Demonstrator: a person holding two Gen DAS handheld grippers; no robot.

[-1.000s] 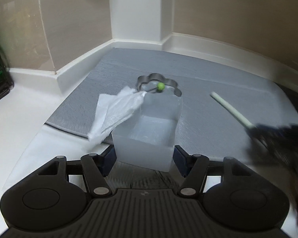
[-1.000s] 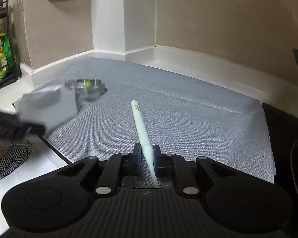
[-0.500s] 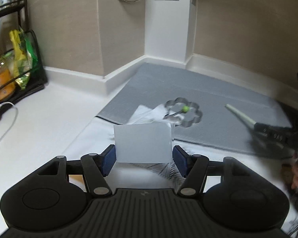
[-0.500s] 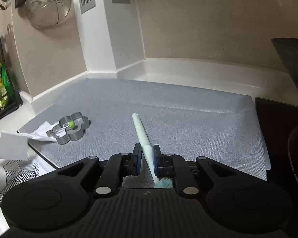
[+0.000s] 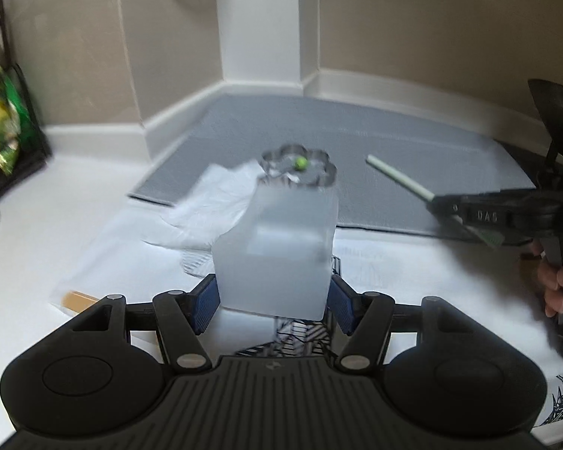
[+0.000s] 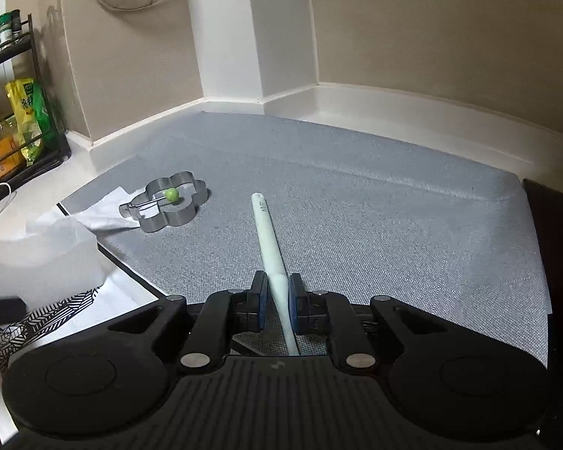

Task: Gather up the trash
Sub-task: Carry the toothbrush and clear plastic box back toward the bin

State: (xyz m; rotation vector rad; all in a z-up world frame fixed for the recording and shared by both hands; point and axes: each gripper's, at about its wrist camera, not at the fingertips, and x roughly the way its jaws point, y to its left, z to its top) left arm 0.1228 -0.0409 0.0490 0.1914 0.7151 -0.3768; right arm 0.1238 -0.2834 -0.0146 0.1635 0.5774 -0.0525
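The frosted translucent plastic box [image 5: 277, 247], gripped in the left hand-held gripper [image 5: 274, 300], is now hovering over the white surface [image 5: 94, 202] instead of the grey mat, while the right hand-held gripper [image 6: 279, 302] is clamping a pale-green stick [image 6: 268, 236] at three o'clock, ready for dropping in.

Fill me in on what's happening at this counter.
A person is collecting trash with a gripper in each hand. The left gripper is clamped on a translucent white box, held above the counter's edge. The right gripper is shut on a pale green stick, pointing out over the grey mat. A crumpled white wrapper lies on the mat beside a flower-shaped metal ring, not yet picked up.
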